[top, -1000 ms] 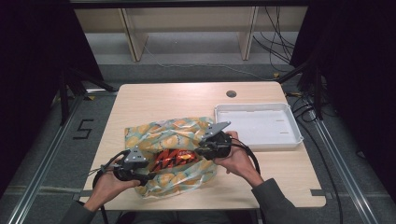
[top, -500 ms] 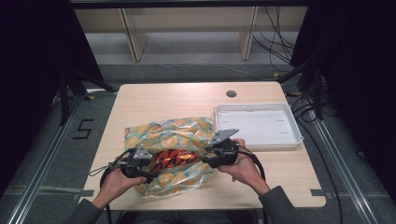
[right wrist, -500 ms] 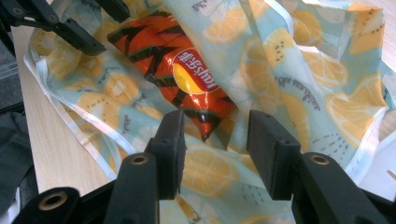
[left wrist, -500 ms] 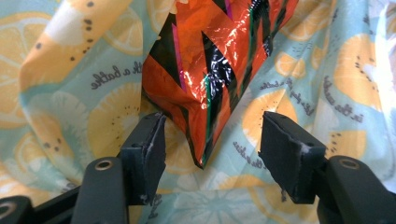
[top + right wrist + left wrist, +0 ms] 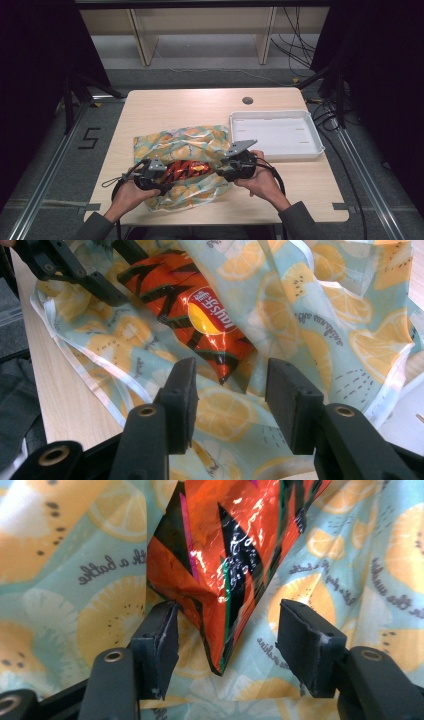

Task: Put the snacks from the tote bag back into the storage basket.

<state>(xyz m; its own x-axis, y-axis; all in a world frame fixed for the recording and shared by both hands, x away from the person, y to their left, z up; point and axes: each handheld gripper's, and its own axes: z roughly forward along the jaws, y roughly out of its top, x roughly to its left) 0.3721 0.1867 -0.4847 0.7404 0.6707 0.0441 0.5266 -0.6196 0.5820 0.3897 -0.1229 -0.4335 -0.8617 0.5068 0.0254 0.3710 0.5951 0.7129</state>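
Item: orange crisp packet (image 5: 184, 171), lying on a fruit-print bag (image 5: 192, 145) near the front edge of the surface (image 5: 200, 102), left of centre. White tray (image 5: 276, 134) at the right edge.

Left tool (image 5: 227, 635): jaws parted, packet's corner between them, nothing gripped.

Right tool (image 5: 227, 390): jaws parted, the packet's other end just ahead, nothing gripped.

Step, as judged: take up the packet at both ends. Close each tool on foil alone; you risk pinching the printed fabric beneath. Grip the sealed ends, not the puffed middle, and lift both sides level.
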